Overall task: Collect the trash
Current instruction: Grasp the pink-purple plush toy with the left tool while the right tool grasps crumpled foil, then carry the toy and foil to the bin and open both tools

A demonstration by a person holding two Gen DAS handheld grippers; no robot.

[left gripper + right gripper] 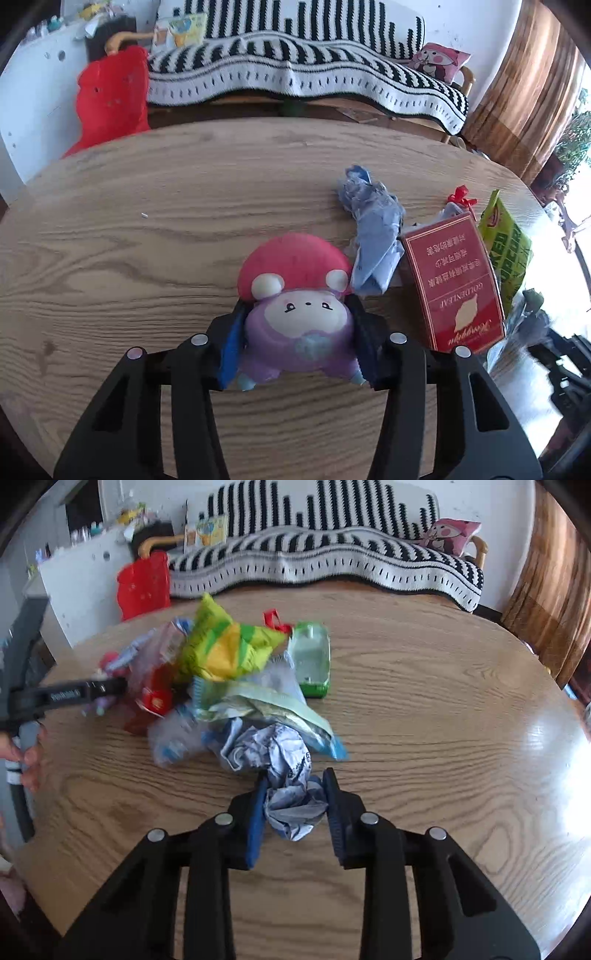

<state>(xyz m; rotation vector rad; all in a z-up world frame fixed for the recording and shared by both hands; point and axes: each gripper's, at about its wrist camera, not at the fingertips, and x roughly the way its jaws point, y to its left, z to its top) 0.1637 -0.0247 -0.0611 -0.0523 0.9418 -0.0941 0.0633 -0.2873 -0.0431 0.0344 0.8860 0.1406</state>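
My left gripper (295, 325) is shut on a purple squishy toy with a red cap (295, 295), resting on the round wooden table (147, 221). Beside it lie a crumpled blue paper (373, 229), a red carton (454, 284) and a green popcorn bag (506, 243). My right gripper (295, 797) is shut on a crumpled white-blue paper (288, 775) at the near edge of a trash pile with a yellow-green bag (225, 646), clear wrappers (177, 734) and a green plastic bottle (312, 661). The left gripper's arm (66, 696) shows at the pile's left.
A sofa with a striped black-and-white blanket (295, 74) stands behind the table. A red bag (110, 99) hangs at the back left by a white cabinet (33, 110). A brown curtain (532, 92) is at the right. A pink cushion (450, 535) lies on the sofa.
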